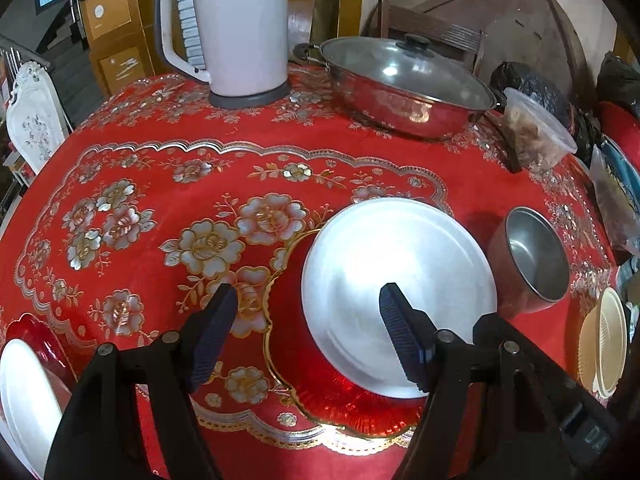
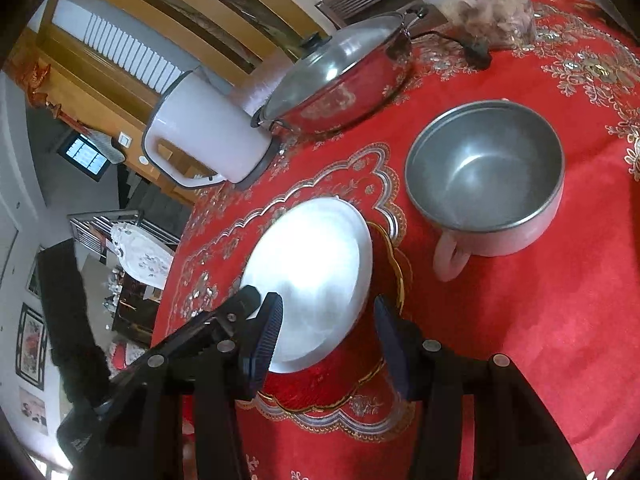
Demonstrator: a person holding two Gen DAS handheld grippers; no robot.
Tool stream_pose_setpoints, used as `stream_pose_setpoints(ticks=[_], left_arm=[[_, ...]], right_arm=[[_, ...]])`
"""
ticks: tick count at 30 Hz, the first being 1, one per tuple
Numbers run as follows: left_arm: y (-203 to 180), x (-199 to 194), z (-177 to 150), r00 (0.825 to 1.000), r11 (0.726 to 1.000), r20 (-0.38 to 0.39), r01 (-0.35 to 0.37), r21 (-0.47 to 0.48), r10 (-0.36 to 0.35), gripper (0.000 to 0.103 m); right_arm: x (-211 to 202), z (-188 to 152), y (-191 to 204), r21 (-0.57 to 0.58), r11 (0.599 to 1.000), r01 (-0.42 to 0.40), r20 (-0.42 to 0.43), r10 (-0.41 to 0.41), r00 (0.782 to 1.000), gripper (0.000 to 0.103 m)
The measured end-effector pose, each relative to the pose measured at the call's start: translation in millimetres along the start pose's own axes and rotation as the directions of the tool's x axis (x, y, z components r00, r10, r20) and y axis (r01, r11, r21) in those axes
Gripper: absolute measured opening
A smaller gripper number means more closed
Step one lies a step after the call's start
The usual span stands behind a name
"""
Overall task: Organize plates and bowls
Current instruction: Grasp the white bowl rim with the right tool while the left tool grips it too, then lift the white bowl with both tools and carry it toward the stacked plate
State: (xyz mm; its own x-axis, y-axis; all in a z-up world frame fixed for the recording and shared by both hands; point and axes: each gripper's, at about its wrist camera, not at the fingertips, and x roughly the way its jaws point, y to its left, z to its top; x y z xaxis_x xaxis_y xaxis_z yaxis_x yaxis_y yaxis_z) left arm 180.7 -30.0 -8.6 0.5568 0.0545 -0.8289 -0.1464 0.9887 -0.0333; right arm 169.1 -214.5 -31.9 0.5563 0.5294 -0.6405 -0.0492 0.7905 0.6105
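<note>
The metal plate (image 1: 400, 292) sits on a red gold-rimmed plate (image 1: 360, 408) near the middle of the table (image 1: 168, 128), directly ahead of both tools. The left gripper (image 1: 308, 332) is spread wide and holding nothing, its right finger over the plate's near rim. The right gripper (image 2: 328, 340) is likewise released, straddling that rim (seemingly nearer). The steel bowl (image 2: 486, 176) stands just beside, toward the right edge. A red floral tablecloth covers the table; a kettle (image 1: 240, 28) and lidded pan (image 1: 404, 84) stand at the far edge.

Right claw (image 2: 328, 344) gaping above a white plate (image 2: 308, 280) on a red dish (image 2: 384, 280), metal bowl (image 2: 486, 176) just beside, lidded pot (image 2: 340, 76) and jug (image 2: 208, 136) behind, red counter (image 2: 540, 320)
</note>
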Motion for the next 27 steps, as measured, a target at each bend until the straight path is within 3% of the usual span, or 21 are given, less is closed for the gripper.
stream_pose_setpoints(ticks=[11,15,20,24,27], left_arm=[[-6.3,13.9,2.8,0.997,0.998,-0.043,0.061,-0.006,-0.061,0.073],[-7.6,20.1,1.3,0.994,0.996,-0.060,0.087,-0.021,-0.088,0.073],[-10.3,19.8,1.3,0.995,0.996,-0.048,0.091,-0.015,-0.092,0.071],[-16.1,20.2,-0.3,0.994,0.995,-0.052,0.099,0.012,-0.099,0.044],[-18.4,21.1,-1.1,0.995,0.996,-0.043,0.089,0.027,-0.088,0.037]], right_arm=[[7.3,6.6,-5.0,0.028,1.000,-0.003,-0.004,0.003,1.000,0.046],[10.6,7.8,-6.9,0.034,0.999,-0.008,-0.008,0.008,1.000,0.034],[12.8,9.0,-10.8,0.051,0.998,-0.021,-0.004,0.021,1.000,0.033],[16.5,8.3,-12.5,0.049,0.999,-0.005,-0.013,0.006,1.000,0.033],[15.3,8.5,-14.8,0.054,0.999,0.000,-0.008,0.000,1.000,0.033]])
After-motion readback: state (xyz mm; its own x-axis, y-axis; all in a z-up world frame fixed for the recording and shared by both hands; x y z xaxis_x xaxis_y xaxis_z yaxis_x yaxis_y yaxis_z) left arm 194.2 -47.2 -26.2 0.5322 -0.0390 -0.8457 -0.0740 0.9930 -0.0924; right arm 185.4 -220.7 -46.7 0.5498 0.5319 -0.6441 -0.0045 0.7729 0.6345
